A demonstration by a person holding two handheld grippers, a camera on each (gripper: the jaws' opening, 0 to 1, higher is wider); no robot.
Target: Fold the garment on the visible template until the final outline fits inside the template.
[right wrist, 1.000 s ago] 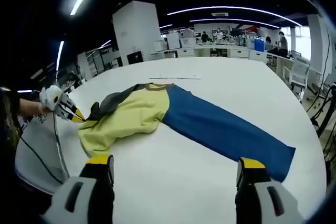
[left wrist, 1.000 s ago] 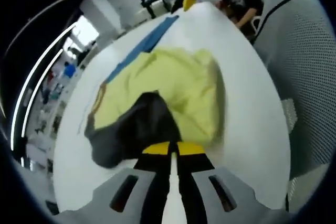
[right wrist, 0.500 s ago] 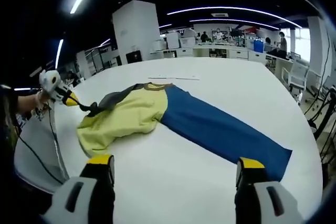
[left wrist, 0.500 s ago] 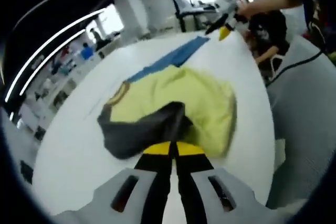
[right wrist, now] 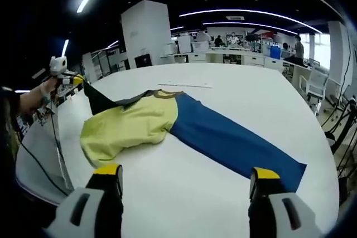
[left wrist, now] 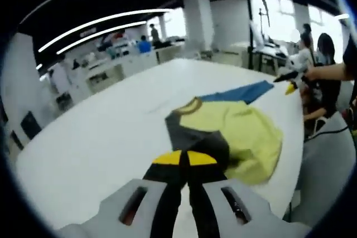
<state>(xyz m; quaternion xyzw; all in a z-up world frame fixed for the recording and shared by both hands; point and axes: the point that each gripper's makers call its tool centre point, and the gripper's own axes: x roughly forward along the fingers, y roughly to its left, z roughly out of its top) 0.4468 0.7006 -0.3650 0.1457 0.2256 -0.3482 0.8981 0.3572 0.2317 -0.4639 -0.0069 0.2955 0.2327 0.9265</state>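
A garment lies on the white table (right wrist: 223,193), with a yellow body (right wrist: 125,129), a long blue part (right wrist: 234,140) and a dark grey sleeve (right wrist: 100,100). My left gripper (left wrist: 184,159) is shut on the dark sleeve (left wrist: 189,137). From the right gripper view, the left gripper (right wrist: 77,80) holds that sleeve raised and stretched out to the left of the yellow body. My right gripper (right wrist: 187,174) hangs open over the near table edge, apart from the cloth. From the left gripper view, the right gripper (left wrist: 290,86) sits past the yellow body (left wrist: 245,132) and blue part (left wrist: 240,92).
A thin marked line (right wrist: 184,85) lies on the table behind the garment. A mesh chair (left wrist: 329,182) stands by the table edge. A cable (right wrist: 58,154) hangs from the left gripper. Desks and people fill the far room.
The left gripper has lifted the dark sleeve off the yellow body and pulled it outward and up. The right gripper has stayed where it was, open.
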